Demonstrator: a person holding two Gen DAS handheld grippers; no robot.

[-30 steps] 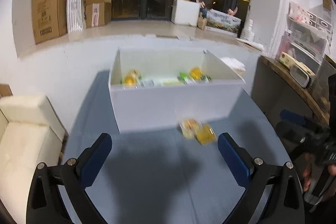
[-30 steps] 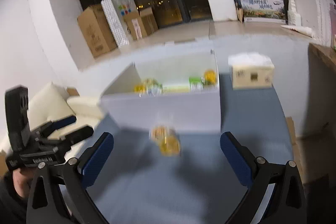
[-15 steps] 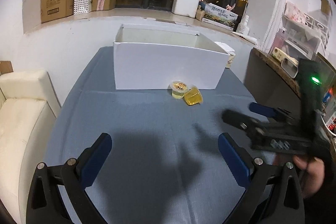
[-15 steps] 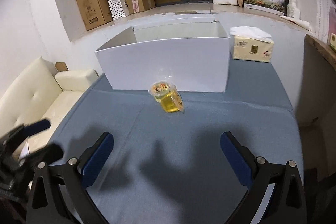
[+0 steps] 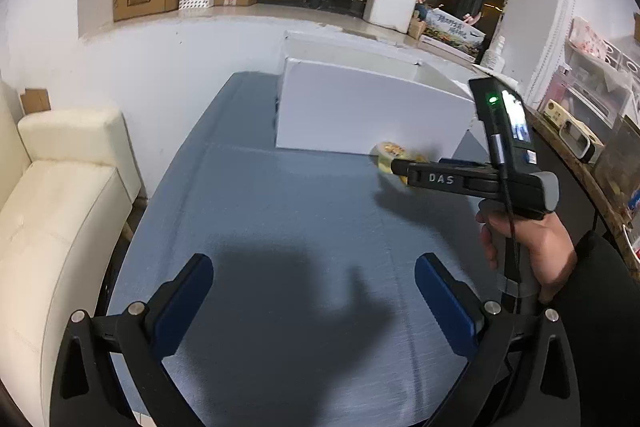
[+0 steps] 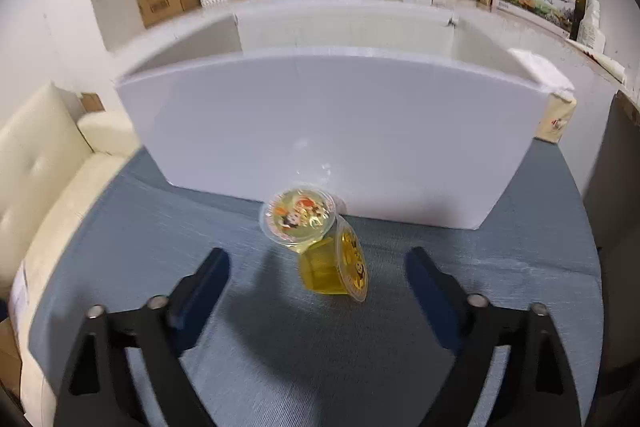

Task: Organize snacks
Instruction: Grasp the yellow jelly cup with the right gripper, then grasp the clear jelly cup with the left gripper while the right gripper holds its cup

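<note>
The right hand-held gripper (image 6: 316,275) is held spread and empty, its blue pads low over the worktop (image 6: 160,211), with two jelly cups just ahead between them. The upright jelly cup (image 6: 298,217) stands against the front wall of the white box (image 6: 332,131); the tipped jelly cup (image 6: 334,269) lies on its side touching the first, its foil lid facing right. Both are judged to be light, thin-walled and smooth, so a firm squeeze could buckle them or peel a lid; a gentle pinch across the plastic body below the rim is advised. The left hand-held gripper (image 5: 314,293) is also spread, nothing between its pads, well back from the cups. The inside of the box is hidden by its wall, and in the left view the cups are largely covered by the other tool.
</note>
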